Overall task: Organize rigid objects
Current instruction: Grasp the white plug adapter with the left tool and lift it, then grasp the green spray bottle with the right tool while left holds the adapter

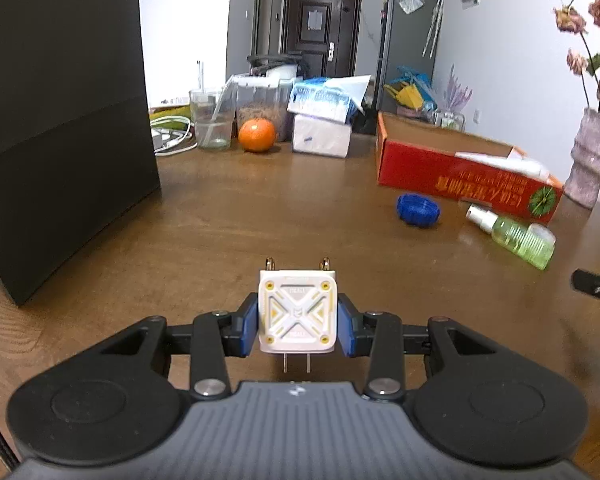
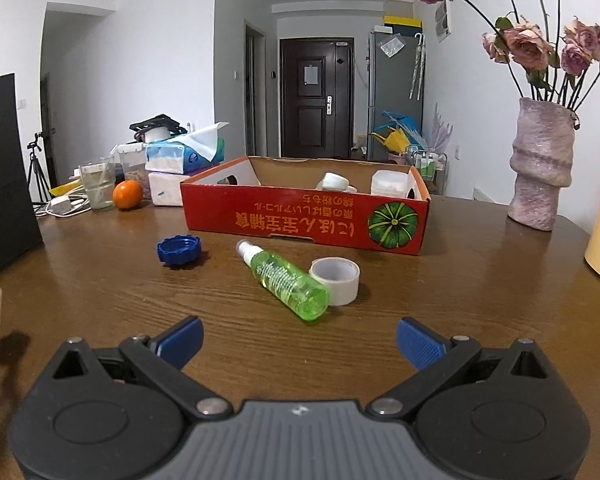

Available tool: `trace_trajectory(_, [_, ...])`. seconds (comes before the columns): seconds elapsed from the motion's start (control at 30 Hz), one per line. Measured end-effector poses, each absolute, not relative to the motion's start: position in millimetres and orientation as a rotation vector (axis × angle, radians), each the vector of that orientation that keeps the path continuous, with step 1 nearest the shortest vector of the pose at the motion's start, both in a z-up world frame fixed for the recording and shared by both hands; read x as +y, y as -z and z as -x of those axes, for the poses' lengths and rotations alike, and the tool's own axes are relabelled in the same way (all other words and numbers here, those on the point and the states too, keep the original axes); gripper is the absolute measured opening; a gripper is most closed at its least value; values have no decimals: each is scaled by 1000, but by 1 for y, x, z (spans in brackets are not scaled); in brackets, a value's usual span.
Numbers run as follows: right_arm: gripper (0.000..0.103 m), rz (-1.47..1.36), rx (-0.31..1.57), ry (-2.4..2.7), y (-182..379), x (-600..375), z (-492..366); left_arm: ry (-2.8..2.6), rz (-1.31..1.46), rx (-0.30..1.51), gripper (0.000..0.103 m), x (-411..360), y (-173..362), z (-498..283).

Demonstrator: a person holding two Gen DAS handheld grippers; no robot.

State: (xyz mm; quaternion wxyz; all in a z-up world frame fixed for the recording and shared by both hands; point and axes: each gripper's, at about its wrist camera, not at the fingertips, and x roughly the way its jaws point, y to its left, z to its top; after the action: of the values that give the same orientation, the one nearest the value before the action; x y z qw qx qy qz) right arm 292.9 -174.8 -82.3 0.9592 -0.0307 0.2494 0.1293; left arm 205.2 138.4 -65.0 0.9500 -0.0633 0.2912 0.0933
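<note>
Between the blue pads of our left tool (image 1: 297,317) sits a white square plug adapter with yellow corner dots and metal prongs (image 1: 296,312); the pads press both its sides, so we hold it above the brown wooden counter (image 1: 260,216). Our right tool (image 2: 299,340) stands wide apart with nothing between its blue pads.

We place the rest by the red open cardboard box printed with a green pumpkin (image 2: 306,220). Just in front of its long wall lies a clear green spray bottle with a white nozzle (image 2: 286,280), on its side, its base touching a roll of white tape (image 2: 335,280). Left of the bottle rests a blue ribbed plastic cap (image 2: 179,250). Right of the box stands a pink textured vase of dried roses (image 2: 540,168). Far left of the box sits an orange (image 2: 127,195). The held adapter is well short of the box, left of it.
</note>
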Motion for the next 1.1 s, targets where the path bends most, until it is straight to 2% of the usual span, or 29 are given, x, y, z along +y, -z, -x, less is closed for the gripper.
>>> trace_trajectory(0.23, [101,64,510,-268,84,-168,-315,-176,137,547,39,130,47,-214])
trace_trajectory(0.43, [92,69,512,-299,88,-162,-332,-171,160,520,39,124,38,-226])
trace_trajectory(0.57, [73,96,516,-324,90,-155,-343,-168,171,513,39,120,36,-237])
trace_trajectory(0.97, [68,111,506,-332,91,-139,-389,-204,200,494,39,111,37,-279])
trace_trajectory(1.1, [58,122,535,-353,94,-134,-405,-201,217,494,39,113,42,-291])
